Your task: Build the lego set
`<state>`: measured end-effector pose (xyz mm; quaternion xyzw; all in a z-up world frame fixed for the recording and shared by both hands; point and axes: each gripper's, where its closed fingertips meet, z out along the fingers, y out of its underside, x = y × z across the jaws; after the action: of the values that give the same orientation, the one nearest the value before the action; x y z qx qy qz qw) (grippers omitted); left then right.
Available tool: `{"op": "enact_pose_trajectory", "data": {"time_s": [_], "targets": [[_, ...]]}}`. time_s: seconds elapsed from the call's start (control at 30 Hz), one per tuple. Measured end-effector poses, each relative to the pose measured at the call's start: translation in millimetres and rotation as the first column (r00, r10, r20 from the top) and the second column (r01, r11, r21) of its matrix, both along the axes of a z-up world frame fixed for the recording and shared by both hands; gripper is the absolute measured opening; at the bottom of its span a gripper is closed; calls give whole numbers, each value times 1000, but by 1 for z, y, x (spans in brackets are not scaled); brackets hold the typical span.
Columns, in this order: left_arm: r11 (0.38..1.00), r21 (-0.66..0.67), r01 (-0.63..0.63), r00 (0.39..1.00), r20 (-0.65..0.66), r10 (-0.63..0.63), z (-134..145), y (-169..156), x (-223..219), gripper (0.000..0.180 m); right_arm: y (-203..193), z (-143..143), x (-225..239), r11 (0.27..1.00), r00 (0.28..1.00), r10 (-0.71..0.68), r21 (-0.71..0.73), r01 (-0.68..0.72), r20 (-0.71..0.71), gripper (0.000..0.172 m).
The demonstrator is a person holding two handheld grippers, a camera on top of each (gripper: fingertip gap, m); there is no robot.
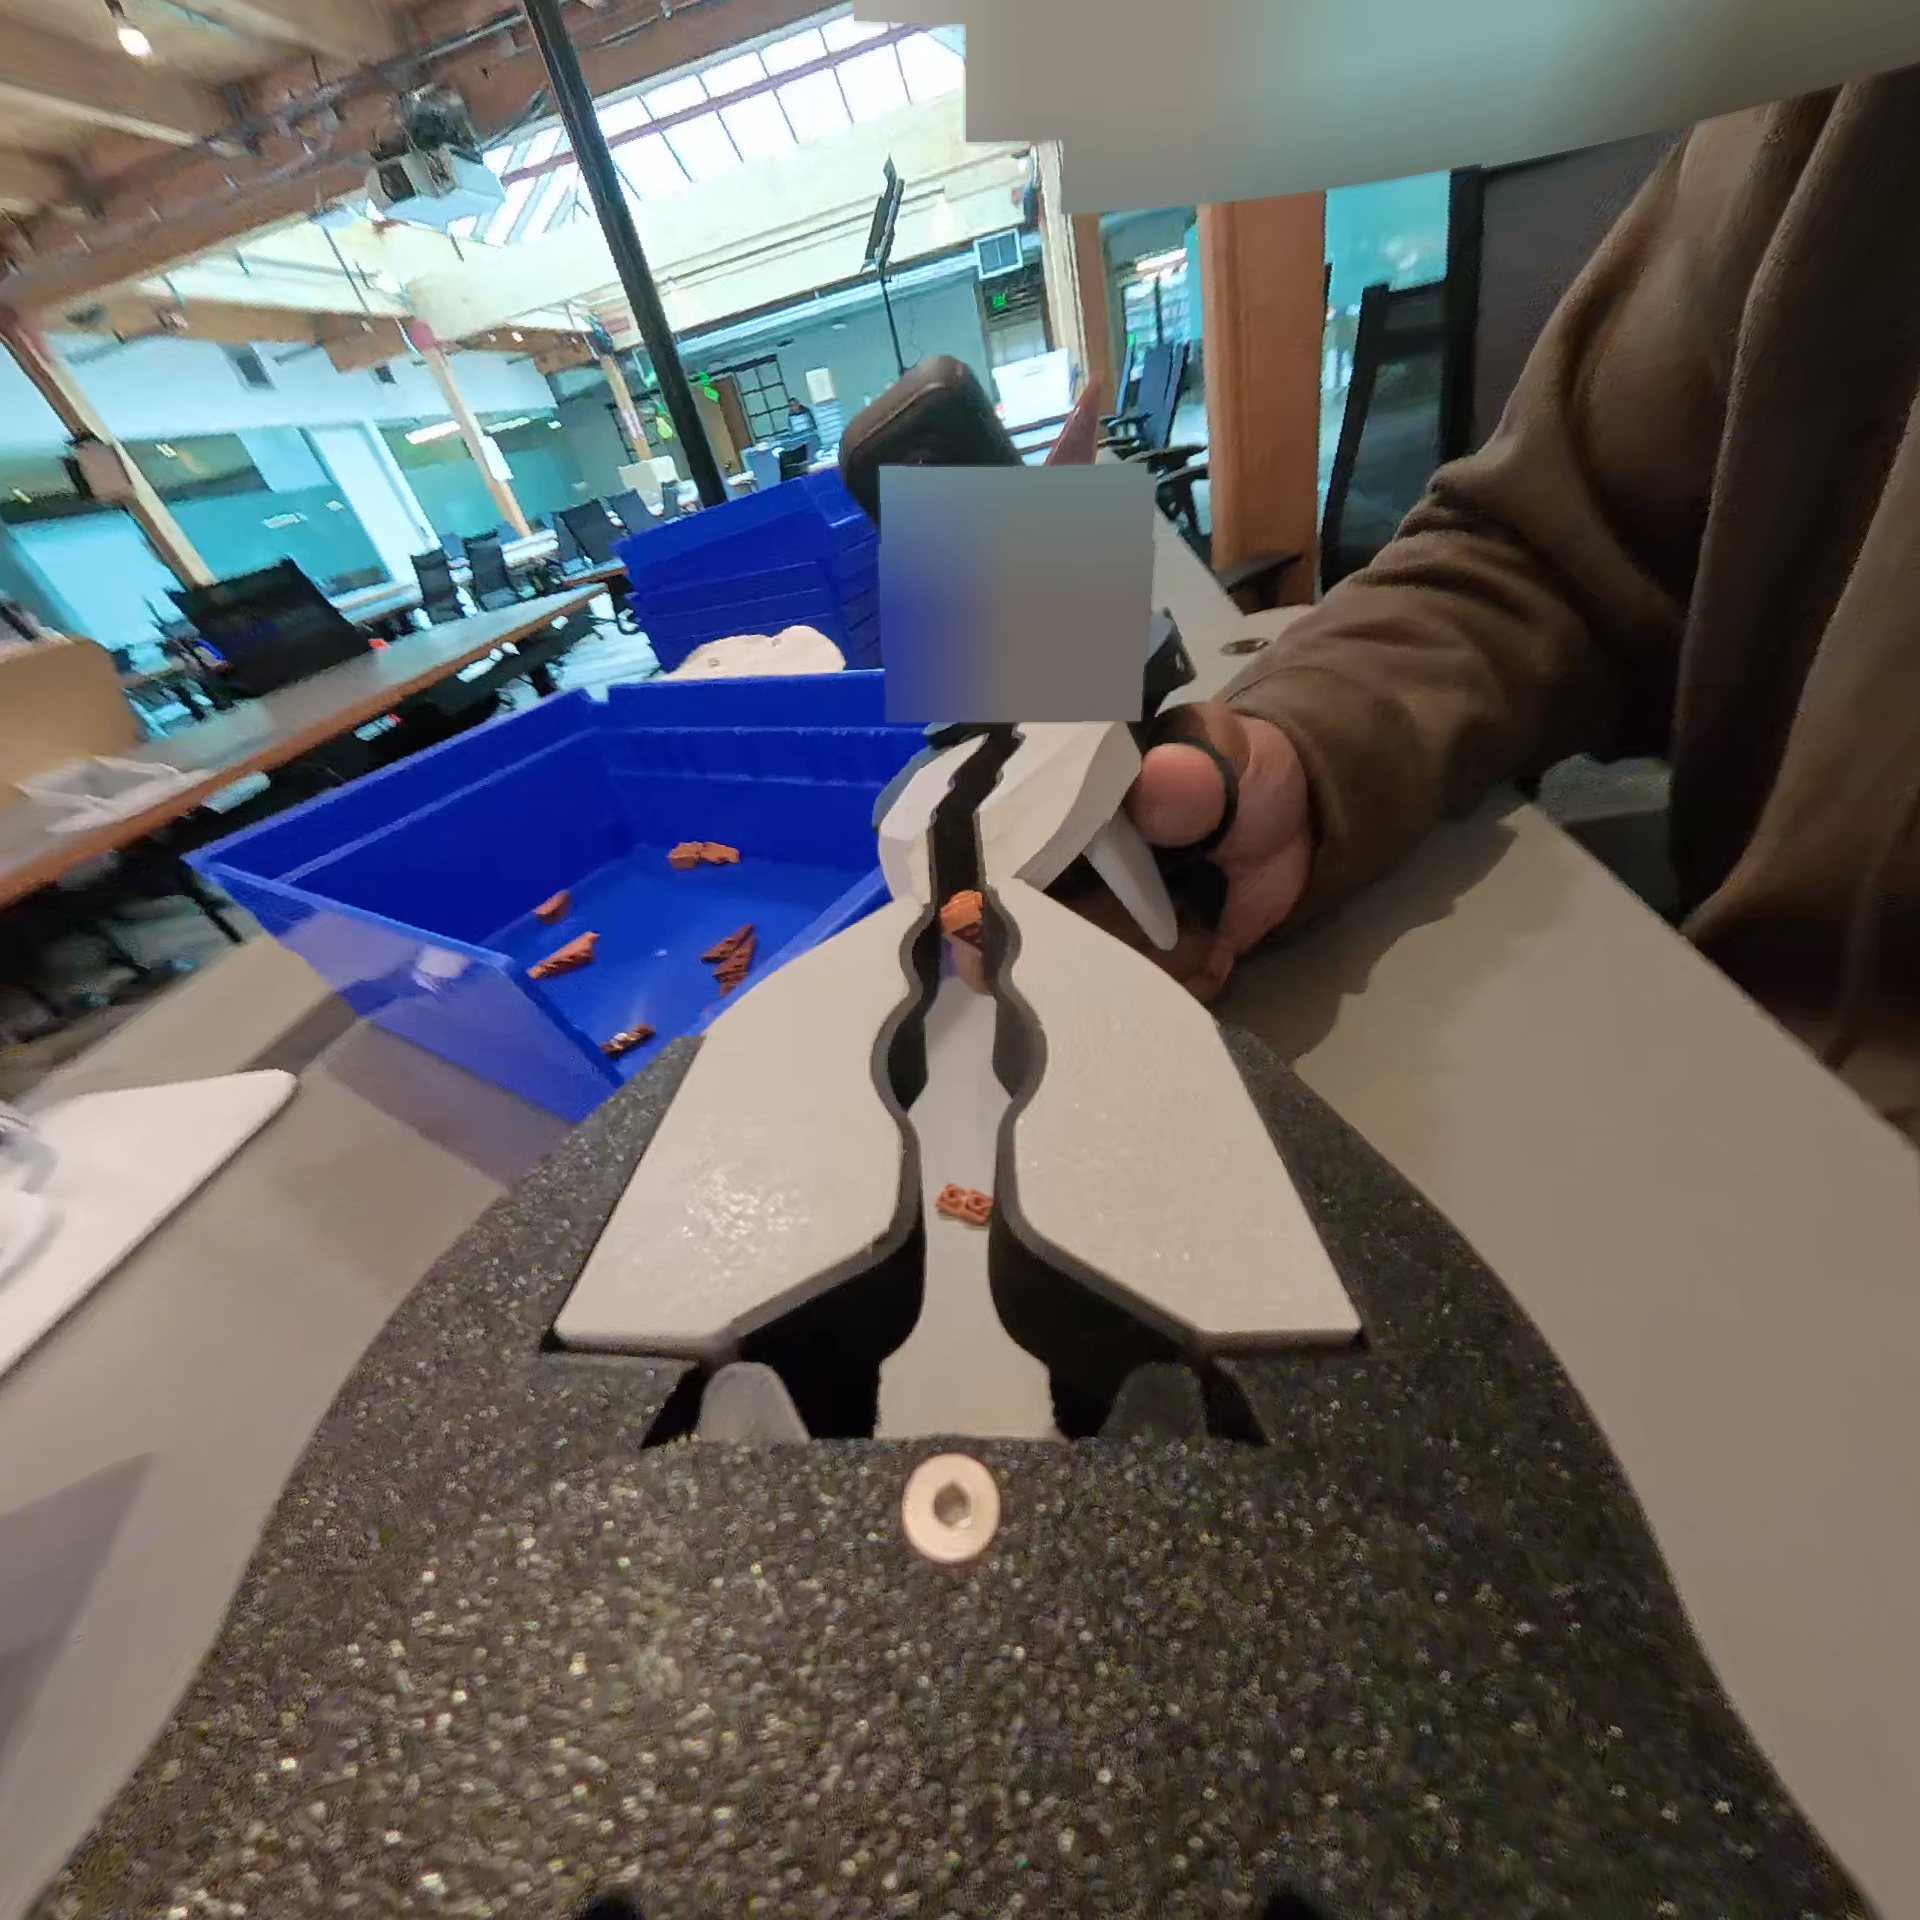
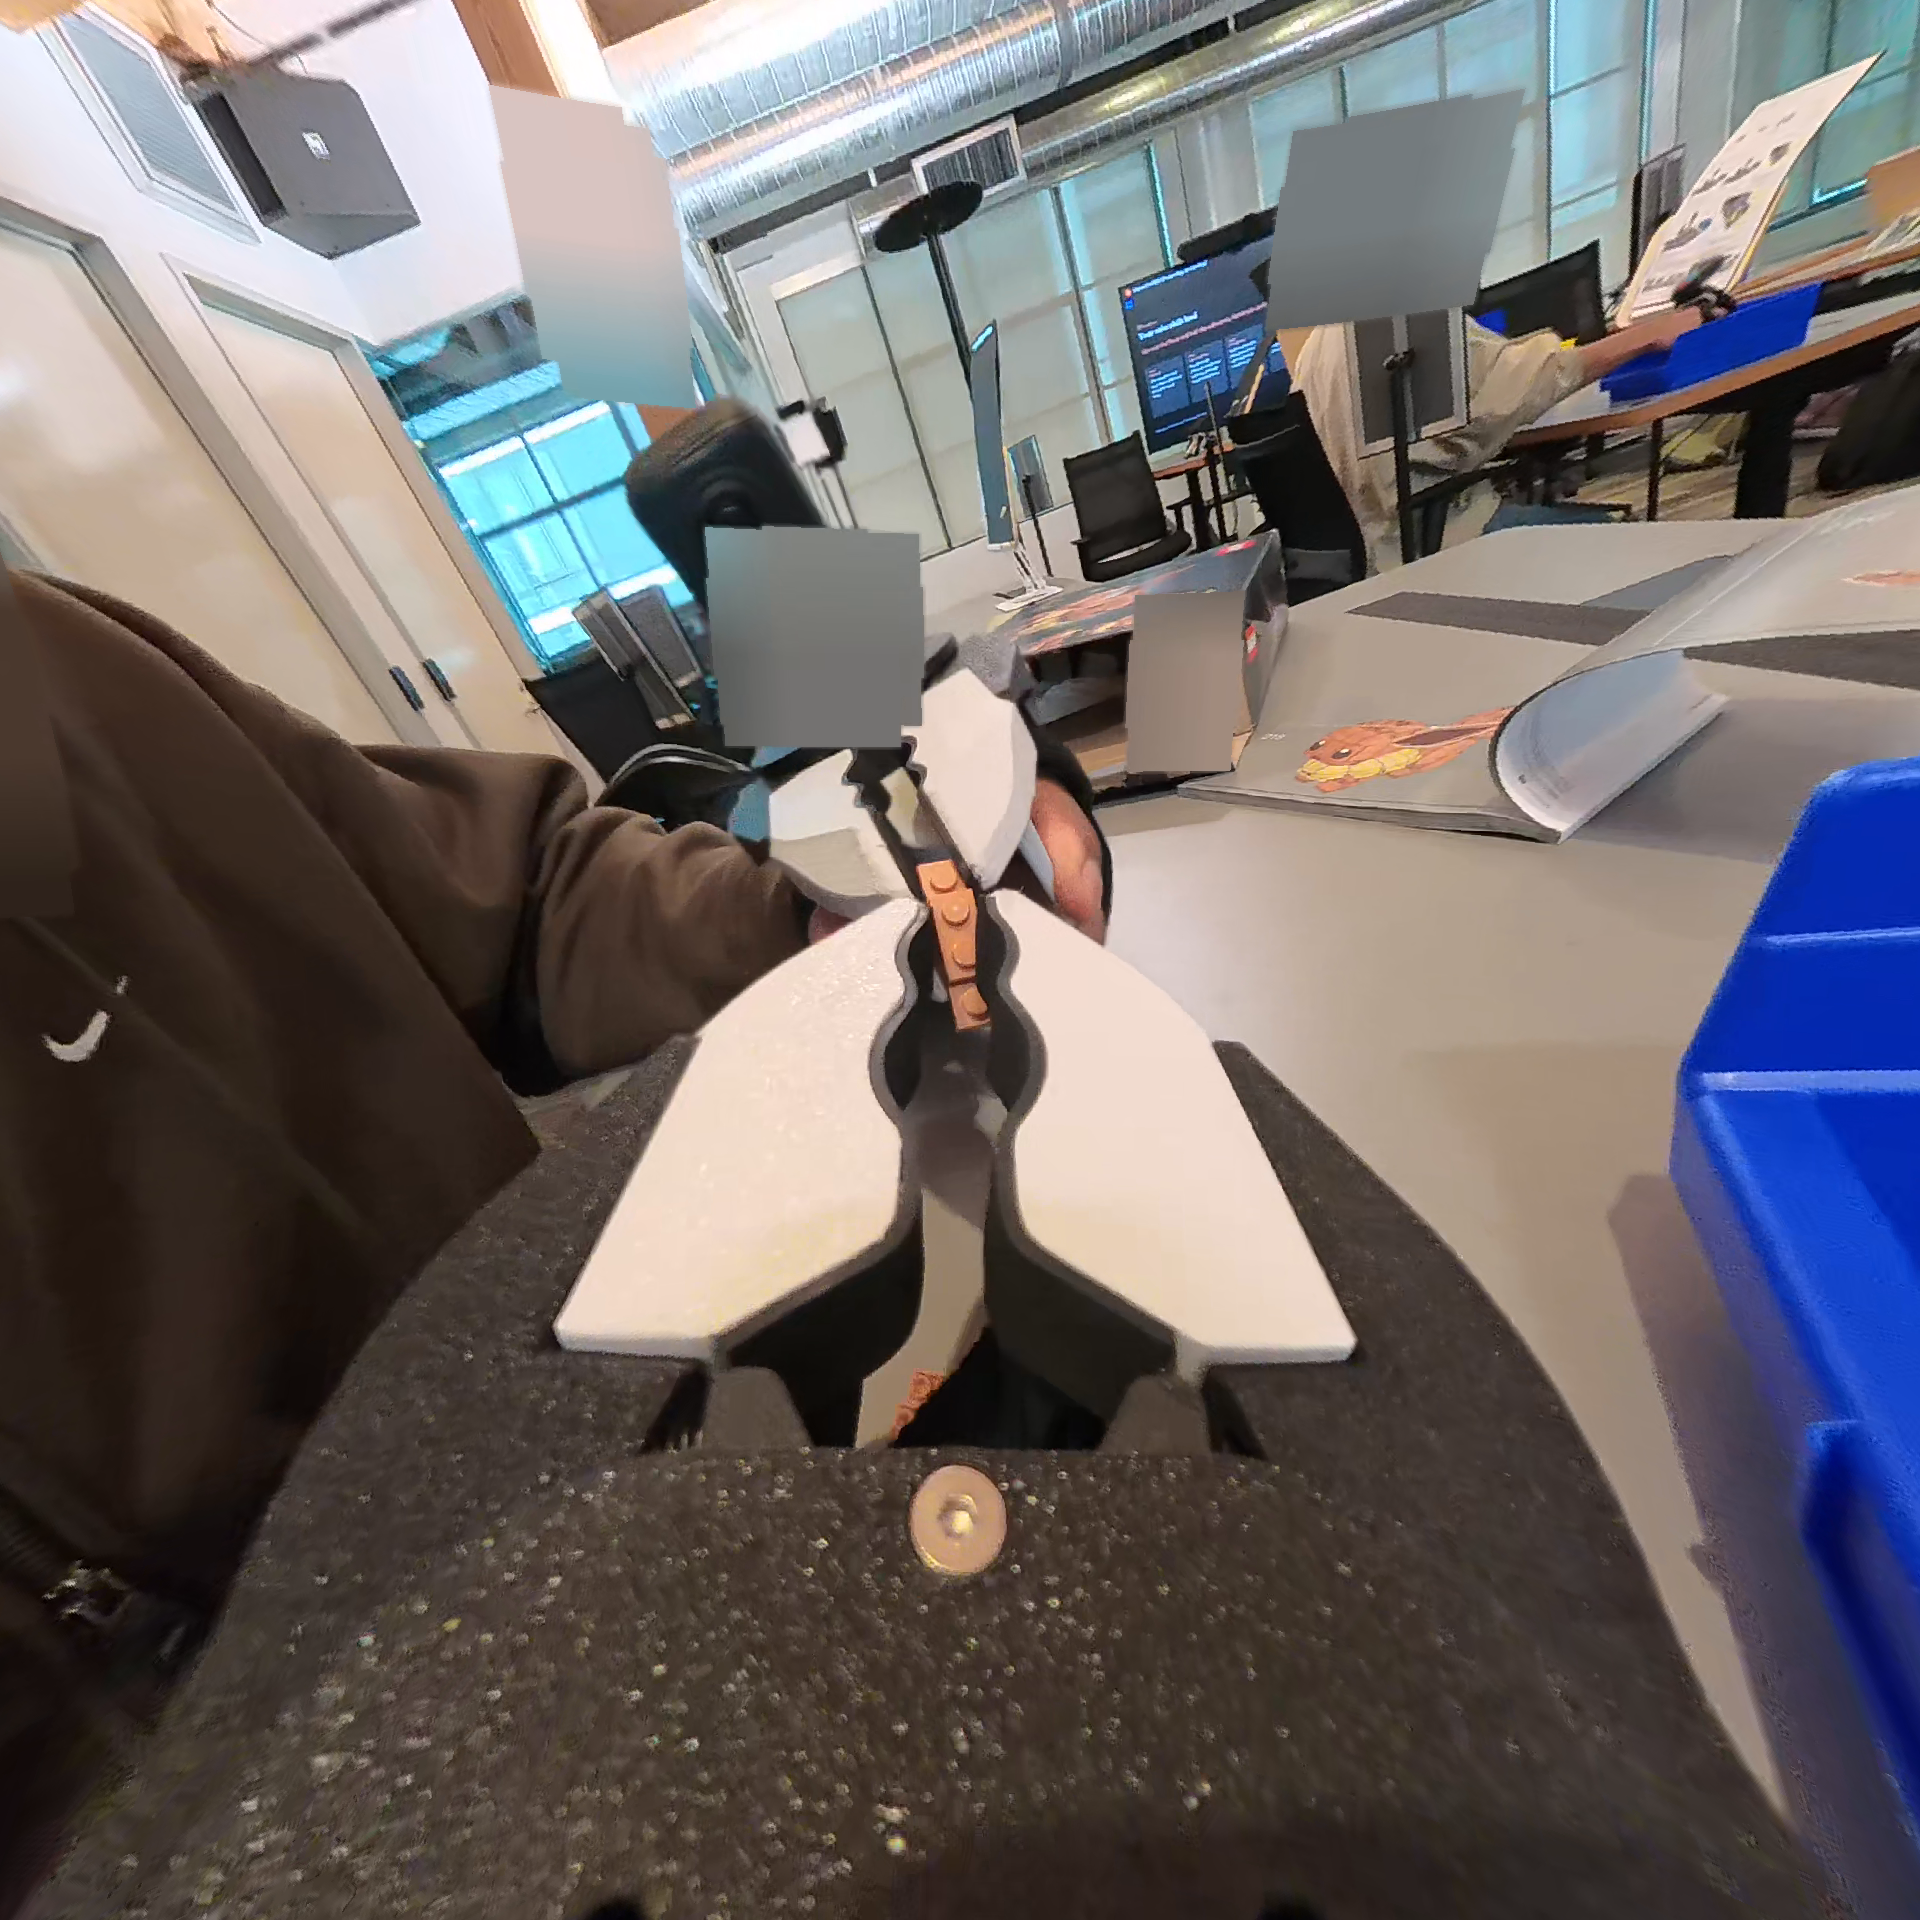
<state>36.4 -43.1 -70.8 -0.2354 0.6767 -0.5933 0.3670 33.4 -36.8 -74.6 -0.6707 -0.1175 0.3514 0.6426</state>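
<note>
An orange studded plate [image 2: 956, 940] hung above the grey table [image 2: 1351, 966], pinched at both ends: the right gripper [image 2: 961, 971] was nearly closed on its near end, the left gripper [image 1: 961, 925] nearly closed on the far one. Another small orange piece [image 1: 964, 1202] lay on the table below. Left of the left gripper stood a blue bin [image 1: 416, 862] with loose orange pieces [image 1: 566, 954]; a booklet [image 2: 1558, 758] lay far right.

Blue bin [image 1: 416, 914] left; grey tabletop [image 1: 1558, 1091] seemingly open.
</note>
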Motion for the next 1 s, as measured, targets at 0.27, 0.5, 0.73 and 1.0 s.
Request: {"op": "enact_pose_trajectory", "data": {"time_s": [0.27,0.5,0.73,1.0], "targets": [[958,-272,90,977,-164,-139,-3,1,3,8,1,-3,4,998,989,-58,45,52,135,7],[884,-457,101,947,-228,-226,-5,2,7,8,3,-5,9,996,988,-77,42,72,135,7],[851,-514,107,933,-245,-265,-4,2,6,9,2,-5,9,991,973,-116,83,101,198,7],[886,-452,102,949,-223,-223,-5,2,6,8,3,-6,8,988,954,-137,113,110,268,7]]}}
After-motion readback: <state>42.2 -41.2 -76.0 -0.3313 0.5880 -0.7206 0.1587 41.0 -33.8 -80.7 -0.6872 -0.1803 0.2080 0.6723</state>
